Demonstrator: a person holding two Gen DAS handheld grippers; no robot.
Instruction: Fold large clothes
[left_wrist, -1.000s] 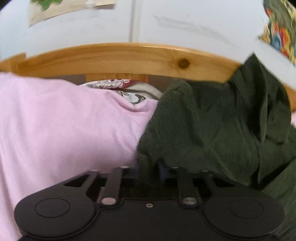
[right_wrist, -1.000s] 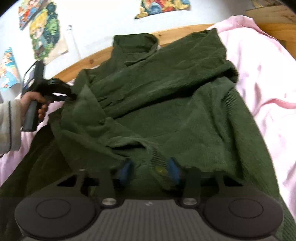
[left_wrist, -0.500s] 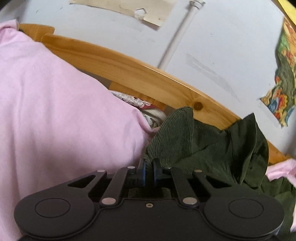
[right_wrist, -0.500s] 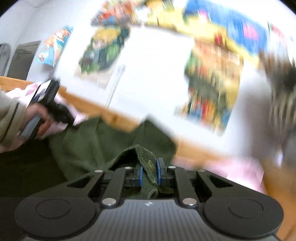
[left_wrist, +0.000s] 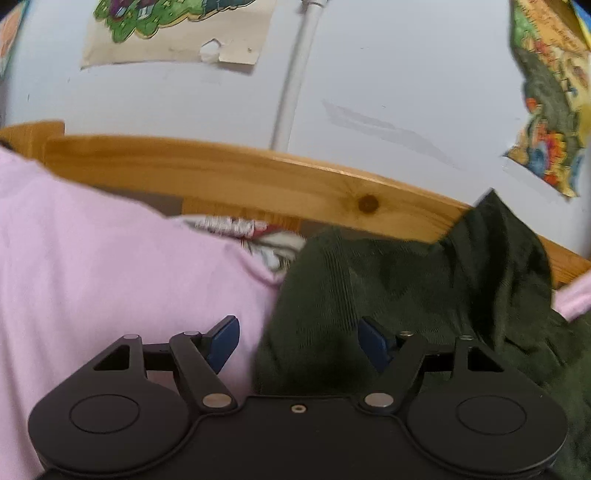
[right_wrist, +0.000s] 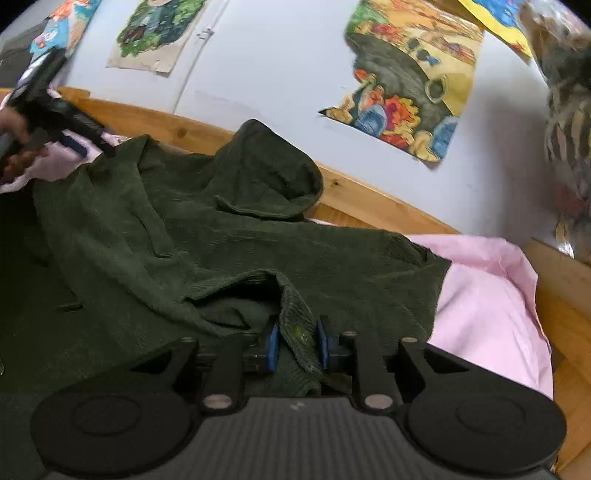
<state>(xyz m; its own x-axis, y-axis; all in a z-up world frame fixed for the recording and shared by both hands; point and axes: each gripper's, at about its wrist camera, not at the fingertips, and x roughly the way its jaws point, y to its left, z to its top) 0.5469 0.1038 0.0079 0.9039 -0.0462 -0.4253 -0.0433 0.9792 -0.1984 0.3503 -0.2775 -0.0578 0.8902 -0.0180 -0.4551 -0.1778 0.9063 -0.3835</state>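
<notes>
Dark green corduroy hooded garment (right_wrist: 229, 236) lies spread and rumpled on the pink bedding (right_wrist: 491, 295), at the bed's far edge along the wooden rail (right_wrist: 369, 199). Hood (right_wrist: 273, 173) is slumped against that rail. One ribbed cuff (right_wrist: 295, 332) is raised into a fold at the near edge. Fabric is creased, with several overlapping layers.

Green garment (right_wrist: 192, 229) ribbed corduroy-like cloth, matt; pink sheet (left_wrist: 92, 266) smooth cloth; bed frame (left_wrist: 258, 181) glossy varnished wood.

person's hand (right_wrist: 14, 147) cut off at left edge; green garment's (right_wrist: 221, 236) lower part runs out of frame.
</notes>
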